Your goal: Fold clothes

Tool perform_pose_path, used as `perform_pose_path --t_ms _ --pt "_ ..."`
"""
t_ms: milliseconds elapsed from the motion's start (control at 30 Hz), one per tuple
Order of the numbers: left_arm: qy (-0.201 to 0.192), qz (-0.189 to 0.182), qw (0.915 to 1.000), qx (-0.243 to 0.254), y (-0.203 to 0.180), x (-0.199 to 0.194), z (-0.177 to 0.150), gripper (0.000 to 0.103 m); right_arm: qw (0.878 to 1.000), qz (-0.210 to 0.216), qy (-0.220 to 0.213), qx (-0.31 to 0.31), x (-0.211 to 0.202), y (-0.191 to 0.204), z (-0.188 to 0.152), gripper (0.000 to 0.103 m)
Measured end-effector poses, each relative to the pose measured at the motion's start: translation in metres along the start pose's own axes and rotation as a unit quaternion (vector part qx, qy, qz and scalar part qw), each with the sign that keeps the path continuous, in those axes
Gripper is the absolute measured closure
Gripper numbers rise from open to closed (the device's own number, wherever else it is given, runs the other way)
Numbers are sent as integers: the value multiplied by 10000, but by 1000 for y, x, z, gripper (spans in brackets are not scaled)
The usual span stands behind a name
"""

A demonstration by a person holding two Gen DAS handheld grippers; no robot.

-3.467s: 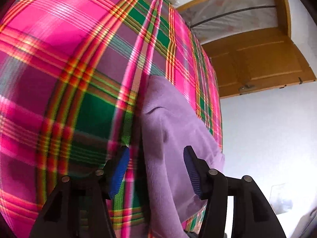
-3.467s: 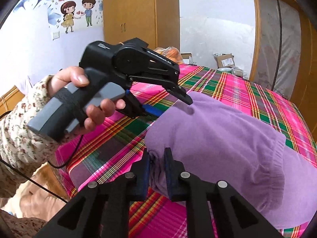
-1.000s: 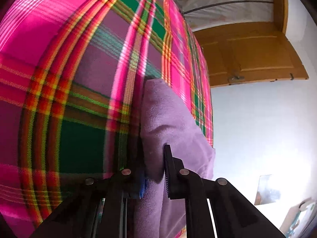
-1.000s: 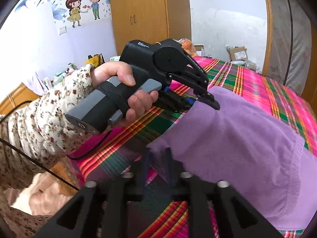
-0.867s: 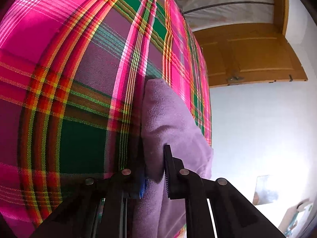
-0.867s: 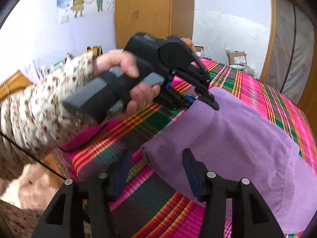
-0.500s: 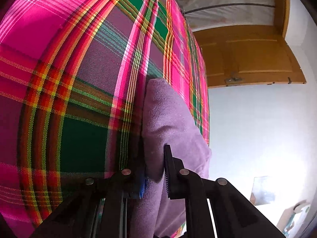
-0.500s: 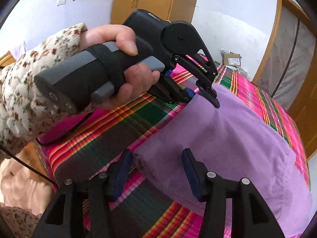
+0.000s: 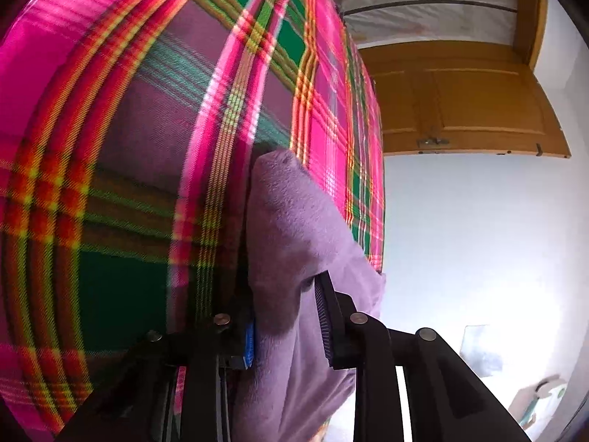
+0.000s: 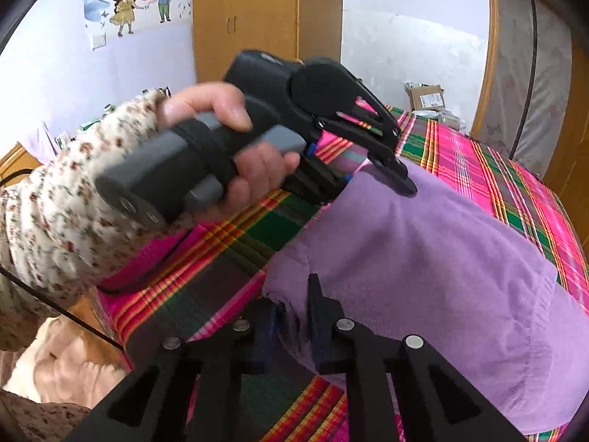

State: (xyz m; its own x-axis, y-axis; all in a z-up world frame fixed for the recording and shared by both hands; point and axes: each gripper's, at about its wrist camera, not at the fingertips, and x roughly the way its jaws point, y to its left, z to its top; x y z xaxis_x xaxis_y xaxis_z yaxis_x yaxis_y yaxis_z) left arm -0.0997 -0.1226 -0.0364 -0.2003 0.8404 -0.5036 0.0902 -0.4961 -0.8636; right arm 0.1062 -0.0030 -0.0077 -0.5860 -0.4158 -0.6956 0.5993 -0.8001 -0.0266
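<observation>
Left wrist view showed my left gripper clamped on a fold of the purple garment, the cloth pinched between its two fingers and bulging out ahead of them. The garment lay on the plaid bedspread, which filled everything to the left of it, and a wooden door stood beyond the bedspread's far edge. From the right wrist view, my right gripper had its fingers closed on the near corner of the garment, with cloth gathered between the pads. On the far side of that corner I could see the left gripper biting the garment's edge, held by a hand in a floral sleeve. The garment rested flat on the bedspread, and a wooden wardrobe stood behind it.
</observation>
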Motion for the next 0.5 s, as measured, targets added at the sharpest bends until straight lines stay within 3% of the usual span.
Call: perform_pose_path --t_ms 67,133,500 --pt "-83 91 9999 95 -1 -1 0 88 10000 -4 -40 -17 -2 0 0 89" --pt "-161 149 9996 176 -2 -2 -1 91 10000 5 -60 -6 -5 1 0 89" --pt "-465 122 9977 479 -7 -27 -2 92 9997 124 -116 -155 -13 21 4 90"
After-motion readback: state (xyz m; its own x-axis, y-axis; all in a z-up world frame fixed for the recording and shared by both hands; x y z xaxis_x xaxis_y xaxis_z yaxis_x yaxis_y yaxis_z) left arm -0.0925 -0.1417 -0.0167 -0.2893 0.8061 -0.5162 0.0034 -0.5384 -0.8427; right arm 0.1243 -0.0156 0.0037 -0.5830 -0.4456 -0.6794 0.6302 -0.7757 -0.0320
